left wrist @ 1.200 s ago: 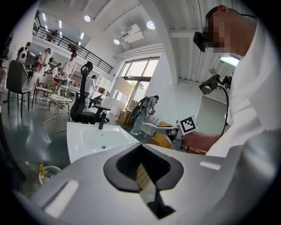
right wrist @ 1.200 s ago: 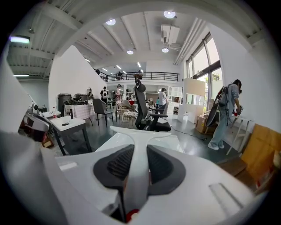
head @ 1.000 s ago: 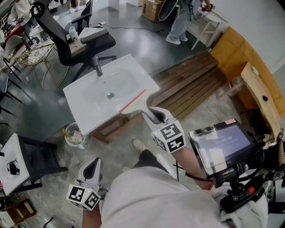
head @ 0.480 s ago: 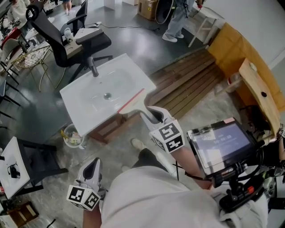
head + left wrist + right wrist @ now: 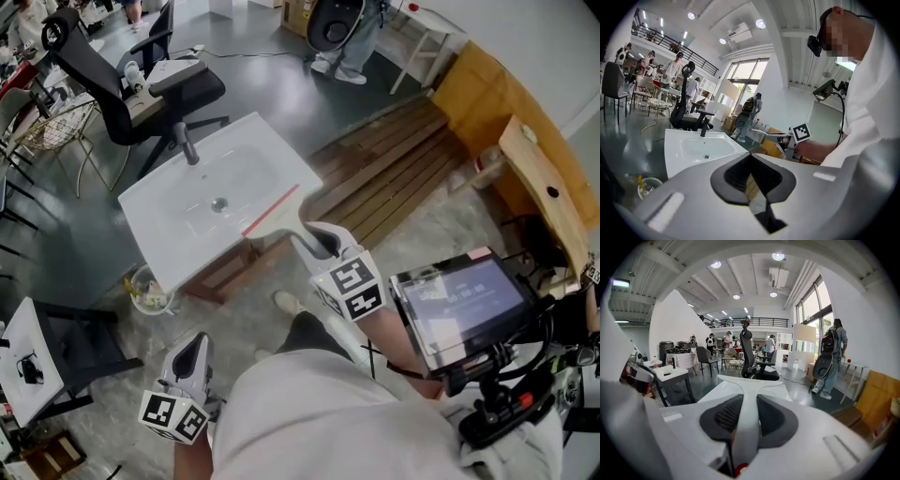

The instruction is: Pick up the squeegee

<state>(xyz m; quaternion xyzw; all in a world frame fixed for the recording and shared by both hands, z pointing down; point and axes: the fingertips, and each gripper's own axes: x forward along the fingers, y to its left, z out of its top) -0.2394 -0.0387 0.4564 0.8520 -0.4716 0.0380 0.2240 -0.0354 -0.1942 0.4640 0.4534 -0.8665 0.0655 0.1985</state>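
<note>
Right tongs [image 5: 309, 238] clenched on the handle of the white plastic T-shaped squeegee with a red rubber blade [image 5: 277, 214]. The right gripper view shows the handle running straight between both black ribbed pads, with the crossbar out past the tips. The squeegee sits at the near right corner of the white rectangular ceramic washbasin [image 5: 150, 234], with its blade running along that edge. Can't tell whether the blade touches the rim or hangs just over it.

Left tongs [image 5: 195, 345] clamped together with nothing between the pads. They're low at near left beside the person's white shirt [image 5: 309, 422], well apart from the basin.

Each gripper carries a white cube with black square markers: right one [image 5: 349, 286], left one [image 5: 175, 417].

Around it:
- Dark grey metal faucet [image 5: 185, 142] on the basin's far rim, round drain [image 5: 218, 202] mid-bowl.
- Black office chair [image 5: 103, 80] on the far left, behind the basin.
- Brown wooden slatted boards [image 5: 394, 173] on the floor right of the basin.
- Small round bin with rubbish [image 5: 148, 291] on the floor, near left of the basin.
- Black-framed screen on a mount [image 5: 464, 305] at near right, by the person's chest.
- Another person's legs [image 5: 342, 56] at far centre.
</note>
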